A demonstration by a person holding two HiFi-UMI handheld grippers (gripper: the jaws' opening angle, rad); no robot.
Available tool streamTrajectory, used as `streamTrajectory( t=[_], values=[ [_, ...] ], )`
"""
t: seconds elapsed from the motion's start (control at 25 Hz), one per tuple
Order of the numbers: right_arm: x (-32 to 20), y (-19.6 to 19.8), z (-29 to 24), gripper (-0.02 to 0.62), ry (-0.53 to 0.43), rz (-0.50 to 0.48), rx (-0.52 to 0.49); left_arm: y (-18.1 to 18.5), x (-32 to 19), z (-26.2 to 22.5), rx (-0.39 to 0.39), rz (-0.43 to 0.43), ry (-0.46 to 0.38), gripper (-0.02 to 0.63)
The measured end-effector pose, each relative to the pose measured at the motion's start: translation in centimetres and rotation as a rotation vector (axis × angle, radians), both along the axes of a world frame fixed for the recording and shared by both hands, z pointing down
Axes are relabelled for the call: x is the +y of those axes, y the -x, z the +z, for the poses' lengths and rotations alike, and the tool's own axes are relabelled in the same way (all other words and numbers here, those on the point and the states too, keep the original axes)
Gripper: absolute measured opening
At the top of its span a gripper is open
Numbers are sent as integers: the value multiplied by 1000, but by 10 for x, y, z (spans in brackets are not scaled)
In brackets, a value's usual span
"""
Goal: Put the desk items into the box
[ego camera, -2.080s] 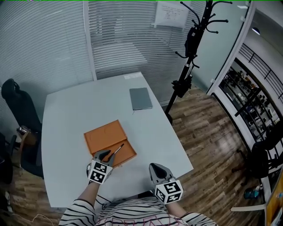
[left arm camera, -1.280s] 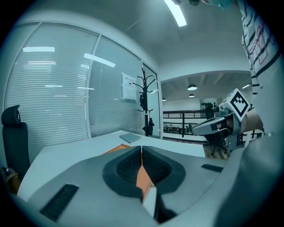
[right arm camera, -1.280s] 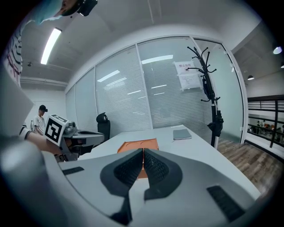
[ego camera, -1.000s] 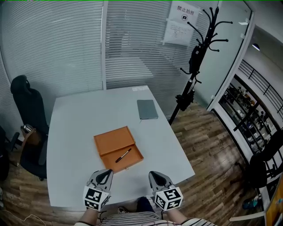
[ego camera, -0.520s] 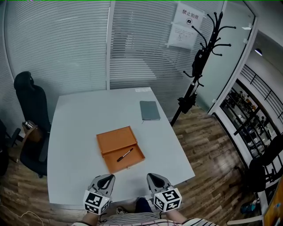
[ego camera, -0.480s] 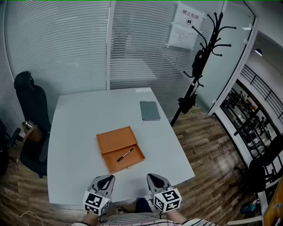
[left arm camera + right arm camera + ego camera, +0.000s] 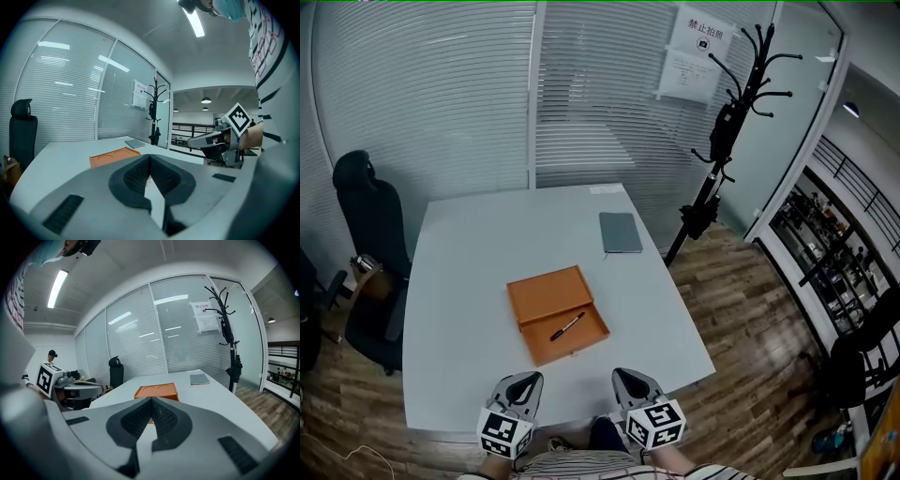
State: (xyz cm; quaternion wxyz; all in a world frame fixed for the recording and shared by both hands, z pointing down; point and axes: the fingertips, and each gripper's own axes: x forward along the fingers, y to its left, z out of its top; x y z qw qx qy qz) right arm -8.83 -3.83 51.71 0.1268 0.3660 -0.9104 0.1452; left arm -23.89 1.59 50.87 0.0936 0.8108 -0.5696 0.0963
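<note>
An open orange box [image 7: 546, 294] lies in the middle of the white table [image 7: 459, 281], with a black pen [image 7: 567, 326] resting in its near half. A grey notebook [image 7: 622, 232] sits at the far right of the table. My left gripper [image 7: 523, 384] and right gripper [image 7: 630, 382] hover side by side over the near table edge, both shut with nothing between the jaws. The left gripper view shows the orange box [image 7: 115, 156] and notebook [image 7: 135, 144] beyond the closed jaws. In the right gripper view, the orange box [image 7: 157, 391] and notebook [image 7: 199, 378] lie ahead.
A black office chair [image 7: 366, 244] stands at the table's left side. A black coat stand [image 7: 717, 141] rises off the far right corner. Slatted glass walls close the back. Wooden floor runs along the table's right.
My left gripper has drawn back from the box to the near table edge, leaving the pen in the box. In the last half second almost nothing has moved.
</note>
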Motion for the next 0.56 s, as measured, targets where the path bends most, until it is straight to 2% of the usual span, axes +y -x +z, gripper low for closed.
streamTrajectory(
  t=[0.56],
  values=[
    [-2, -4, -1, 25, -8, 7, -25, -3, 1, 2, -1, -20, -6, 21]
  ],
)
